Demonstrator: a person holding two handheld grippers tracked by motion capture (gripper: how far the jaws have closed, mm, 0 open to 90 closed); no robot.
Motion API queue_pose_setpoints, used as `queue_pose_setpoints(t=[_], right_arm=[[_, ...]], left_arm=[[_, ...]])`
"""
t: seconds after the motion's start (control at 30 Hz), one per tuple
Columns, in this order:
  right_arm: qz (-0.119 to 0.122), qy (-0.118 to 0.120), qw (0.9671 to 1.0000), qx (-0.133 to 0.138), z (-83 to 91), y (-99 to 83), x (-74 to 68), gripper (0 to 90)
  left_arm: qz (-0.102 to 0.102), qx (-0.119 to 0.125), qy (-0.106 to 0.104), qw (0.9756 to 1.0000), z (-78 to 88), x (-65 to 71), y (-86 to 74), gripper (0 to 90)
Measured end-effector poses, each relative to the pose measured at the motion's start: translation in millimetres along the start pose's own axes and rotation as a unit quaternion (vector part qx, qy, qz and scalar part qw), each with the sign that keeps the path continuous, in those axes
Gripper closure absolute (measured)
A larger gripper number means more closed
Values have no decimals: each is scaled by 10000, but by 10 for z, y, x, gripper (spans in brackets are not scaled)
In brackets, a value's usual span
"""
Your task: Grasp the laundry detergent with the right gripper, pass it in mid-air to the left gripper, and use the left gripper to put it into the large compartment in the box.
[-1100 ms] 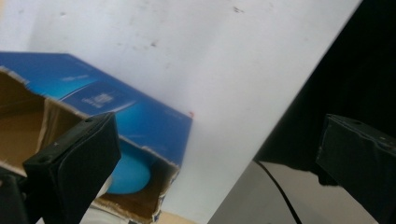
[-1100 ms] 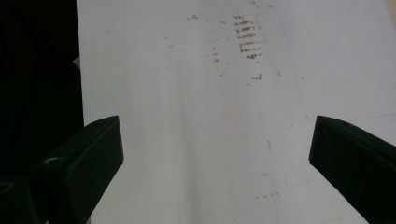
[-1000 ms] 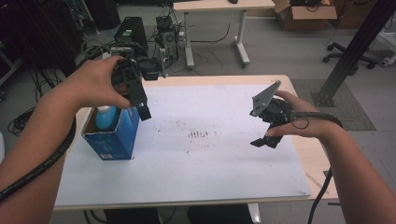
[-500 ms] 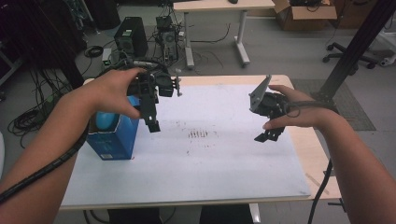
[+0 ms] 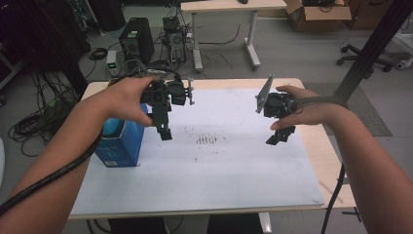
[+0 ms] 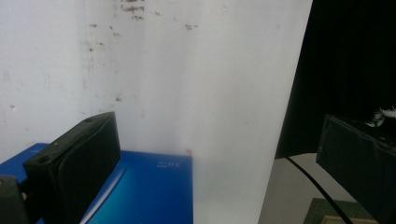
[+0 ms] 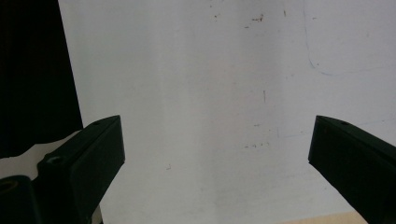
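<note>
So the blue box (image 5: 121, 146) sits upright near the left edge of the surface (image 5: 219, 170), open top facing up, with something light blue and rounded (image 5: 111, 126) poking out of it. Can't really tell what that thing is from the high view, it's half hidden by the forearm. The box looks like glossy cardboard, rectangular, and its long axis runs roughly vertical. In the left gripper view its blue face (image 6: 149, 191) shows at the bottom, right under the near jaw.

The left gripper (image 5: 164, 127) hangs in the air just to the right of the box, jaws pointing down at the surface, spread wide with nothing between them. The right gripper (image 5: 278, 137) is well apart from it, over the right half of the surface, also pointing down, jaws released and empty. The grey three-cornered plate (image 5: 264, 93) on top of it sticks up at an angle.

The surface is a pale wood table covered by a big white sheet, smooth and matte, with a smudgy patch of dark marks (image 5: 209, 141) near the middle and faint pen lines in the right gripper view.

Room behind is a lab-ish space: grey floor, a black PC tower (image 5: 134, 44), loads of tangled cables, another light table (image 5: 229, 7), a cardboard box (image 5: 311, 9) and an office chair base (image 5: 370, 51).
</note>
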State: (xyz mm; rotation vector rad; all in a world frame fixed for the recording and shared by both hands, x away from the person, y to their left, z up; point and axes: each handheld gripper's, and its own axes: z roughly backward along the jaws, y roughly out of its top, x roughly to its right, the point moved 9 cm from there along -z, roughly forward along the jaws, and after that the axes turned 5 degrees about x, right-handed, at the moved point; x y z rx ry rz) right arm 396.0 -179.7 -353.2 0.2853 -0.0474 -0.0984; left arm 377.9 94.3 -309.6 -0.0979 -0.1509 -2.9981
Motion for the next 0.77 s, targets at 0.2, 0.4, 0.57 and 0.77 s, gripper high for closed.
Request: queue_pose_setpoints(t=[0.2,0.4,0.57,0.77], right_arm=[[-34,22,10000,-38,6,-4,-13,35],[-18,38,10000,-51,-11,2,-4,35],[-19,49,10000,-47,-15,6,2,35],[-58,-19,10000,-8,15,19,-2,35]], left_arm=[[-6,-57,-1,10000,-23,-2,3,2],[-24,-59,-15,10000,-31,-8,6,2],[-59,-80,-17,9999,-27,-12,20,2],[-40,-44,-2,10000,-27,-19,31,2]])
